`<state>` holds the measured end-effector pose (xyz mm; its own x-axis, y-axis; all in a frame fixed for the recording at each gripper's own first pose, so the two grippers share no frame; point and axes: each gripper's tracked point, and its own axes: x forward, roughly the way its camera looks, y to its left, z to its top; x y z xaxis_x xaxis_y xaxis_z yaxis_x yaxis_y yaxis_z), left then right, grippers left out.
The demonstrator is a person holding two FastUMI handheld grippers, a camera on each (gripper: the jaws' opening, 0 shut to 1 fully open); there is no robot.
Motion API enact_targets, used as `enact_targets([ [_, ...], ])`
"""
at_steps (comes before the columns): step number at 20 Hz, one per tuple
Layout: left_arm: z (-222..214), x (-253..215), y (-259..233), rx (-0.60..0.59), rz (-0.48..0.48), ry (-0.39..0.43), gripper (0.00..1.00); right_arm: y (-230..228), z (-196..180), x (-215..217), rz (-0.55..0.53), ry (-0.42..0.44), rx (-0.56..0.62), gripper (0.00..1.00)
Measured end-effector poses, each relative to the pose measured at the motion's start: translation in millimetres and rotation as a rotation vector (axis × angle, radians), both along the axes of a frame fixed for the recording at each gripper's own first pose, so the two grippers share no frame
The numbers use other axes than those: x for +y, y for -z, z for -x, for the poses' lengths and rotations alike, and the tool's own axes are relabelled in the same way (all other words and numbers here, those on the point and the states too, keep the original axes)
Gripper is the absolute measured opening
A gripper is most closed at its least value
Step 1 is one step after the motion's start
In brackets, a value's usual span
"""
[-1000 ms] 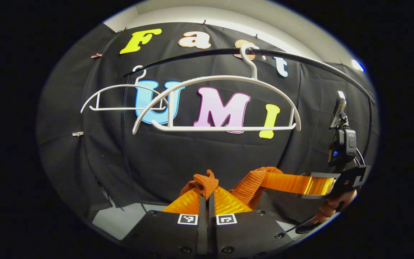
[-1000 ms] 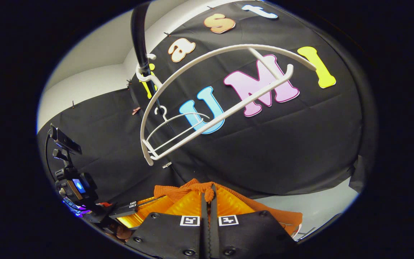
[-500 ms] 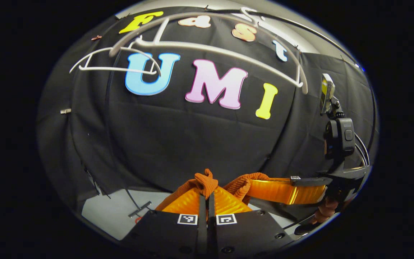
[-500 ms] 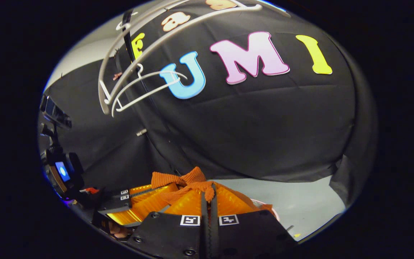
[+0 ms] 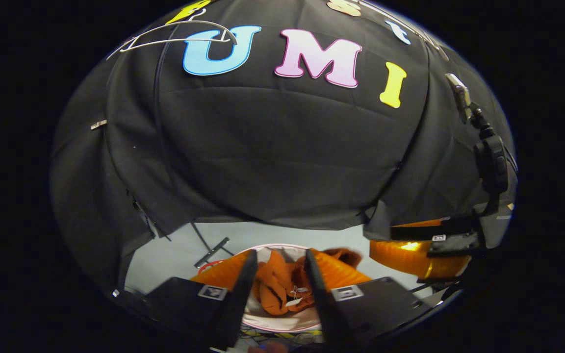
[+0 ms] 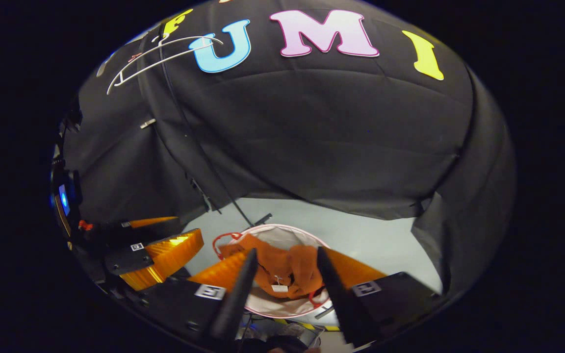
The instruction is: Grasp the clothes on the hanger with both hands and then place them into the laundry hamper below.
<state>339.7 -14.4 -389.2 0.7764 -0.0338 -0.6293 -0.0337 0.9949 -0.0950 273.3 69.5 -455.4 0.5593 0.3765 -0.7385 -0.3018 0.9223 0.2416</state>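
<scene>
The left hand-held gripper (image 5: pixel 276 274) stands with its two fingers spread wide and nothing between them; the right hand-held gripper (image 6: pixel 282 274) is likewise spread wide and empty. Both point down over the laundry hamper (image 6: pixel 307 236), a round, pale, pink-rimmed container standing on the grey floor (image 6: pixel 366 235) at the foot of the black cloth wall. The orange clothes (image 6: pixel 287 269) lie crumpled inside the hamper, framed between the fingers in each view but touching neither; in the left gripper view the same orange clothes (image 5: pixel 275 287) show a small white tag near the middle. In the left gripper view the right gripper's orange fingers appear off to the right, near the hamper; in the right gripper view the left gripper's appear at the left. A white hanger (image 6: pixel 157 54) hangs bare, high up and well apart from the hamper. By judgement, the placing step is essentially complete. Remaining risks: a fold of the knit may rest on or over the rim and slide out; an open finger withdrawn carelessly could snag the fabric and lift it back out; a gripper knocking the light hamper wall could tip or shift it.
</scene>
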Motion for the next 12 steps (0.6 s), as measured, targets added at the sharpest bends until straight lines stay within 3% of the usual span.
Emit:
enact_targets([
  [1, 3, -1, 3, 0.012, -0.011, 0.004, 0.79, -2, 4, 0, -0.004, 0.018, -0.003, 0.94],
  [2, 4, -1, 3, 0.019, -0.016, 0.003, 0.98, 0, 3, -2, 0.0, 0.033, -0.006, 0.89],
  [6, 4, -2, 0, 0.01, 0.019, -0.003, 0.96, -1, 4, -4, 0.016, 0.055, 0.008, 0.9],
  [7, 4, -2, -3, 0.008, 0.031, -0.001, 0.96, -3, 5, -5, 0.021, 0.061, 0.01, 0.84],
  [10, 14, -2, -16, -0.005, 0.052, 0.005, 0.96, -15, 9, -7, 0.025, 0.085, -0.035, 0.99],
  [12, 29, -1, -28, -0.026, 0.055, 0.012, 0.96, -37, 18, -7, 0.041, 0.091, -0.08, 0.98],
])
